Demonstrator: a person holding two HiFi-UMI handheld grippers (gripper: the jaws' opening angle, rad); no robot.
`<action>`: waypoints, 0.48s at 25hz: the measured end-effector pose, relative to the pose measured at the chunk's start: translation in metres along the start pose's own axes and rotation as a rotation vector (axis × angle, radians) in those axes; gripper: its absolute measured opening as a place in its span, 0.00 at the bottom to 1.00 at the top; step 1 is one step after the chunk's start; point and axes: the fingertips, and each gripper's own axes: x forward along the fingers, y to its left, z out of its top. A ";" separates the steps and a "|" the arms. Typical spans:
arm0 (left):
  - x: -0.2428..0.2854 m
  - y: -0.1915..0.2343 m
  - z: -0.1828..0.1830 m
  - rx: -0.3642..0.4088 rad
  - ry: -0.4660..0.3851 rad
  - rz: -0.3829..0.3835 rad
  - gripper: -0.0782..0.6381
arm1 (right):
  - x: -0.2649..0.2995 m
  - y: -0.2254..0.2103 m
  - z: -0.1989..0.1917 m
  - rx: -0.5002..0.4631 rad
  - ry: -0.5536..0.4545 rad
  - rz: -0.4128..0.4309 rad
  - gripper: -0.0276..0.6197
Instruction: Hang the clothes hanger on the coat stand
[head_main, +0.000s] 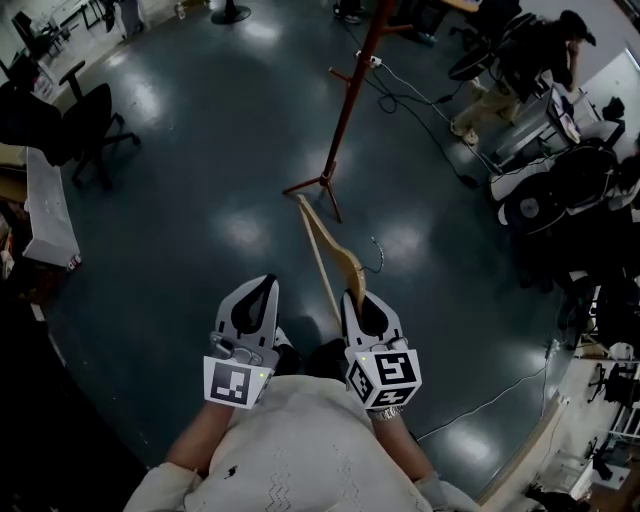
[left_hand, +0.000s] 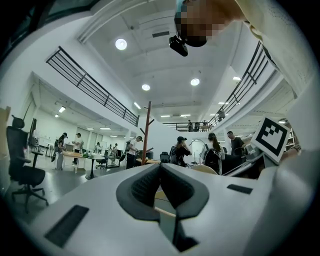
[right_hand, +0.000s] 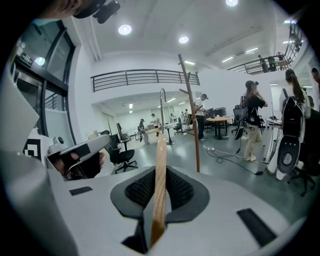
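A: Right gripper: state of jaws?

B: Closed on the wooden clothes hanger. In the right gripper view the wood stands edge-on between the two pads, clamped near one end.

A: Long axis of the hanger?

B: Head view: it runs from the jaws away from the person, toward 11 o'clock, gently bowed. Free end is the far one. The metal hook comes off mid-length and curls toward 3 o'clock. The hanger is held in the air over the floor.

A: Left gripper?

B: Jaws together at the tips, nothing between them; checked in the left gripper view. It sits beside the right gripper, at its 9 o'clock, not touching the hanger.

A: Coat stand?

B: Red-brown pole, upright on splayed feet, at 12 o'clock from the grippers. The hanger's free end shows near the feet in the head view, though how high above them I cannot tell. The stand also appears ahead in the right gripper view and the left.

A: Surroundings?

B: Office chair at 10 o'clock; a cable on the floor at 1 o'clock.
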 end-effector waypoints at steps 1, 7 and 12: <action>0.000 0.003 -0.001 0.000 -0.001 -0.005 0.13 | 0.002 -0.001 0.001 0.003 0.000 -0.005 0.15; 0.007 0.024 0.002 0.005 0.002 0.007 0.13 | 0.022 0.001 0.008 0.040 0.000 0.000 0.15; 0.010 0.042 0.002 0.055 0.019 0.014 0.13 | 0.044 0.003 0.012 0.030 -0.004 -0.010 0.15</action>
